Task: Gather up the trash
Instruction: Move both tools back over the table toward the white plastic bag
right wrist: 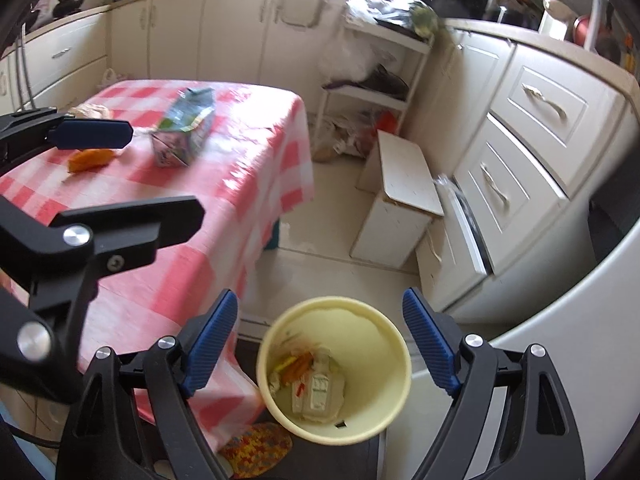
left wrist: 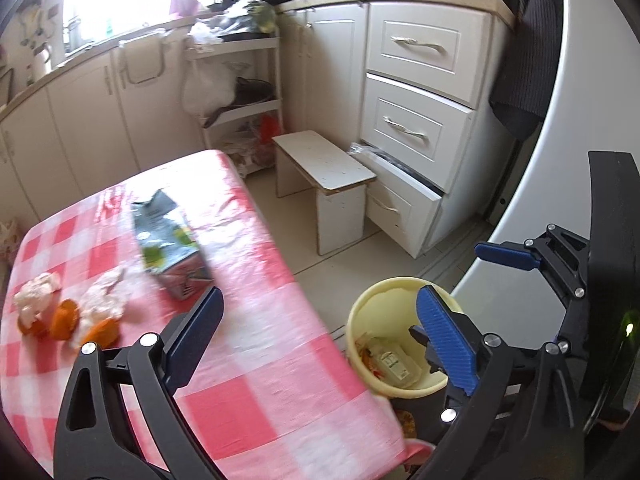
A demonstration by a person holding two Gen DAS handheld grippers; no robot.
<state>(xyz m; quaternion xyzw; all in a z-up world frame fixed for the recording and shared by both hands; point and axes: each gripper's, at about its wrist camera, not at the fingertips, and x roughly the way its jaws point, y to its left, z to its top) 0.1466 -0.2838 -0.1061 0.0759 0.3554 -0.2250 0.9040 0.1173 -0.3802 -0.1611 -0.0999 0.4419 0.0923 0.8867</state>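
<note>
A pale yellow bin [right wrist: 334, 364] stands on the floor beside the table and holds a carton and scraps; it also shows in the left wrist view [left wrist: 394, 344]. My right gripper [right wrist: 320, 344] is open and empty right above the bin. My left gripper [left wrist: 320, 332] is open and empty over the table's right edge. A crushed grey-blue carton [left wrist: 168, 240] lies on the checked tablecloth [left wrist: 248, 340], also in the right wrist view [right wrist: 186, 128]. Orange peels [left wrist: 64, 322] and crumpled white tissues [left wrist: 104, 300] lie to its left. One peel [right wrist: 90, 159] shows in the right wrist view.
A small white stool [right wrist: 400, 196] stands on the floor by white drawers [left wrist: 420, 120], the lowest pulled out. A cluttered white shelf rack [left wrist: 240, 96] stands behind the table. A white fridge [left wrist: 560, 220] is at the right. A knitted mat [right wrist: 256, 446] lies by the bin.
</note>
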